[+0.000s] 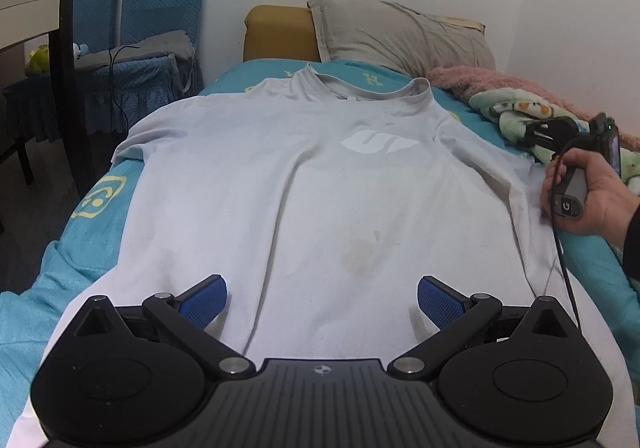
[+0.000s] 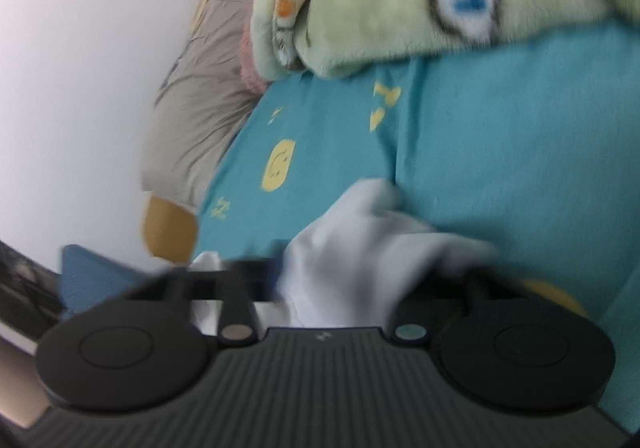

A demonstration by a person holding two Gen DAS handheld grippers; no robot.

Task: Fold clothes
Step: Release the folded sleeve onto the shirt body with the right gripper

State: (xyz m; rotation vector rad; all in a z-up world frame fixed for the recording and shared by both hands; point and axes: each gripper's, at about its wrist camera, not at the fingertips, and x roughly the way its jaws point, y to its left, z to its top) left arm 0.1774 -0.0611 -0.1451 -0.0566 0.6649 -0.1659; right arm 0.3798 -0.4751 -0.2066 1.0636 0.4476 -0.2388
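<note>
The right wrist view is smeared by motion blur. There the bunched white cotton T-shirt sleeve (image 2: pixel 360 248) covers the right gripper (image 2: pixel 340 280), hiding its fingertips. In the left wrist view, the near edge cuts off the shirt's hem and the black left gripper (image 1: pixel 322 302) body.

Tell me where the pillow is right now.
In the left wrist view the pillow lies at the far head of the bed, against the wall, just beyond the T-shirt collar and left of the pink blanket.
</note>
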